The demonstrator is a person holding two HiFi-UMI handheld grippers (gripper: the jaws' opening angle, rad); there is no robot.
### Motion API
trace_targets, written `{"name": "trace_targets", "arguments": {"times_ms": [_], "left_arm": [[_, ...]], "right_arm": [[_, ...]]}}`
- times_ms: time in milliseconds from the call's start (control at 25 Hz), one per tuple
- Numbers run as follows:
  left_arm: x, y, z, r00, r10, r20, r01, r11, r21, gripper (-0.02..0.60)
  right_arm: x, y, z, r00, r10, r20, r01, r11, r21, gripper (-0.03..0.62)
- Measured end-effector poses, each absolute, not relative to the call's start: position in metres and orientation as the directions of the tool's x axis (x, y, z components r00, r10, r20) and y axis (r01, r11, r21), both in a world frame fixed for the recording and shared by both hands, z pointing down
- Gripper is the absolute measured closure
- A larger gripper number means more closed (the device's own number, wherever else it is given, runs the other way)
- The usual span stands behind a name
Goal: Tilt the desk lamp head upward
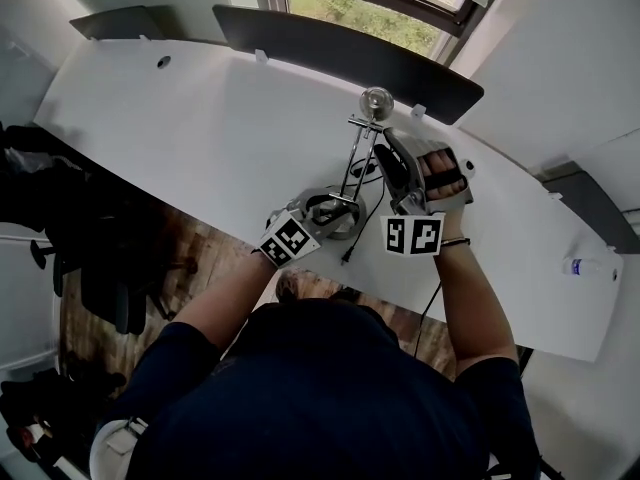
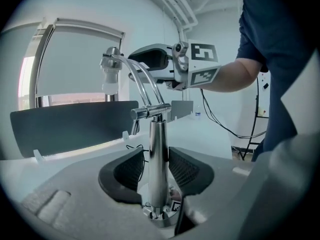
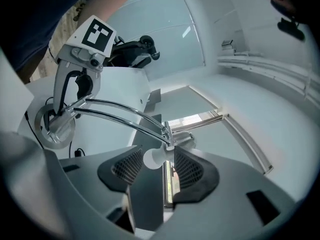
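Observation:
A chrome desk lamp stands on the white desk (image 1: 200,138), its round base (image 1: 335,216) near the front edge and its two thin arms (image 1: 358,153) rising to the head (image 1: 377,100). My left gripper (image 1: 328,208) is down at the base. In the left gripper view the upright post (image 2: 158,154) stands between the pads (image 2: 131,171) of this gripper (image 2: 156,166), which is open with narrow gaps. My right gripper (image 1: 390,153) is up at the lamp head. In the right gripper view its jaws (image 3: 159,165) are open around the white bulb (image 3: 154,157), below the chrome head (image 3: 181,139).
A black cable (image 1: 356,240) runs from the base over the desk's front edge. A dark screen panel (image 1: 330,48) lines the desk's back edge below a window. A small bottle (image 1: 582,265) lies at the far right. Dark chairs (image 1: 90,258) stand at the left.

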State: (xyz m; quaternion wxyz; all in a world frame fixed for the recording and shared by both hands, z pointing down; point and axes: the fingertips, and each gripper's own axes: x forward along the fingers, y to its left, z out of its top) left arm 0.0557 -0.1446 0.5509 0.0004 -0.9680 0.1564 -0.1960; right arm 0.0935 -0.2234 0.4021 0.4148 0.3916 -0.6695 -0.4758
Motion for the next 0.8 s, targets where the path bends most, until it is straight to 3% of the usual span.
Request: {"name": "trace_targets", "arguments": {"times_ms": [280,520,800], "left_arm": [[0.029,-0.134,0.526,0.877,-0.362,0.317,-0.386,-0.922,0.015,0.439],[0.019,-0.113,0.472,0.903,-0.374,0.211,-0.388,-0.921,0.028,0.462],[0.023,-0.103,0.42,0.925,-0.361,0.117,-0.369,-0.928,0.058,0.496]], "right_arm": [[0.103,-0.184,0.403,-0.32,-0.918,0.235,-0.391,0.354,0.85,0.403],[0.092,-0.151,0.397,-0.349,-0.904,0.248,-0.683,0.427,0.593,0.449],[0.07,-0.123,0.412,-0.443,-0.849,0.287,-0.837,0.507,0.206,0.515]]}}
